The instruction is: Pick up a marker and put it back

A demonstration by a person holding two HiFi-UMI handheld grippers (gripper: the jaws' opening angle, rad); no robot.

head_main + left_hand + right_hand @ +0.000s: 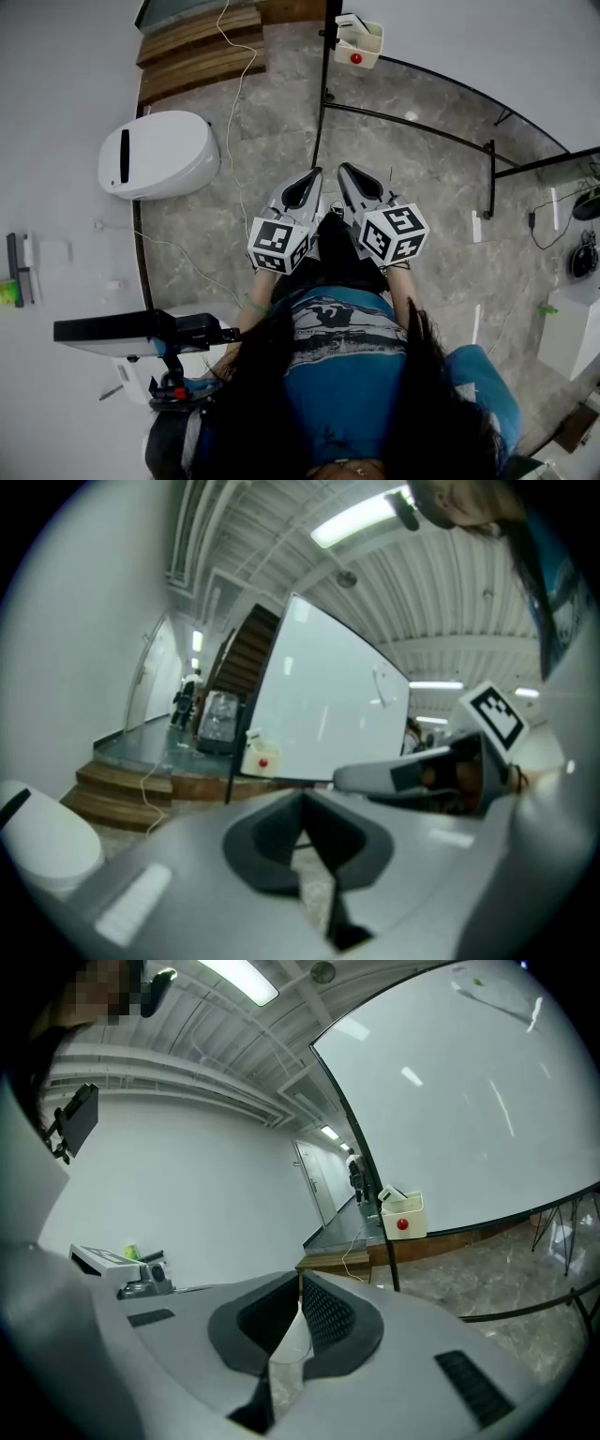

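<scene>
The left gripper (312,175) and the right gripper (343,169) are both pinched together with nothing in them. They sit side by side over the grey stone floor (281,112) and point to 12 o'clock. Far up at 12 o'clock, a little white box with a red dot (358,42) hangs on the edge of the big whiteboard (469,1101). I cannot pick out the marker; the small dark and green things (13,272) at 9 o'clock are too tiny to tell.
</scene>
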